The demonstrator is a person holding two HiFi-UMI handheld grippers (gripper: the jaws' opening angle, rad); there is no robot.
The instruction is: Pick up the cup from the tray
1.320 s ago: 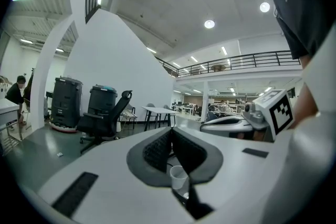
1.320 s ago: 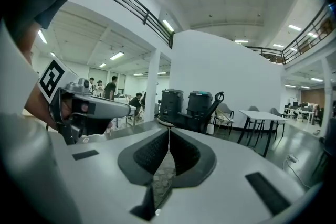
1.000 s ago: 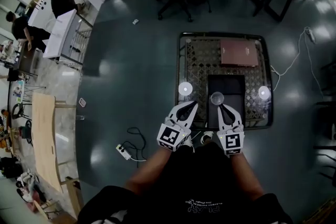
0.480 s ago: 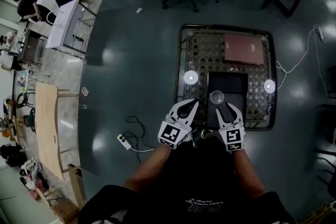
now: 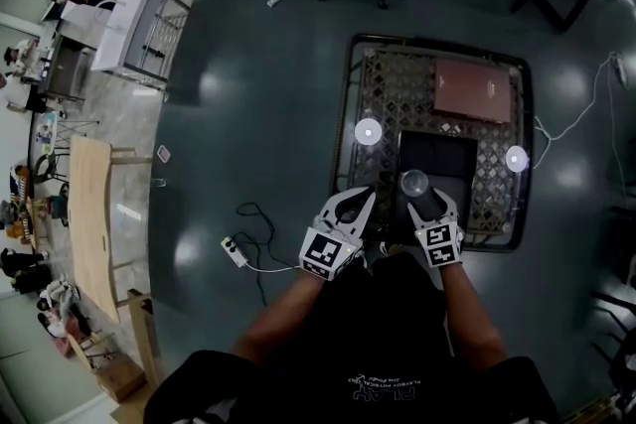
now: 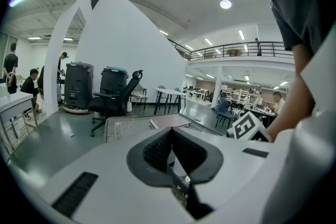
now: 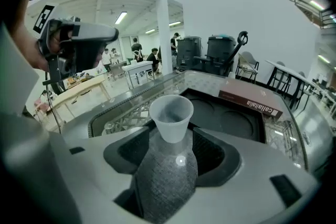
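Note:
A small translucent plastic cup [image 5: 414,182] [image 7: 171,117] stands upright at the near edge of the dark tray [image 5: 443,150] [image 7: 231,119] on the glass-topped table. My right gripper [image 5: 425,202] [image 7: 173,135] points down at it. Its jaws have just been opening and now stand apart, one on each side of the cup's base, and the pads do not press on it. My left gripper [image 5: 358,201] [image 6: 170,132] hangs to the left of the tray at the table's near edge, fingertips together and nothing in them.
A flat pink box [image 5: 478,92] [image 7: 251,105] lies on the table beyond the tray. Two ceiling lights are mirrored in the glass beside the tray. A power strip [image 5: 236,253] with its cable lies on the floor at left. Office chairs and tables stand farther off.
My right gripper has sunk towards the tray and its jaws have spread from shut to wide, now flanking the cup. The left gripper has dropped a little.

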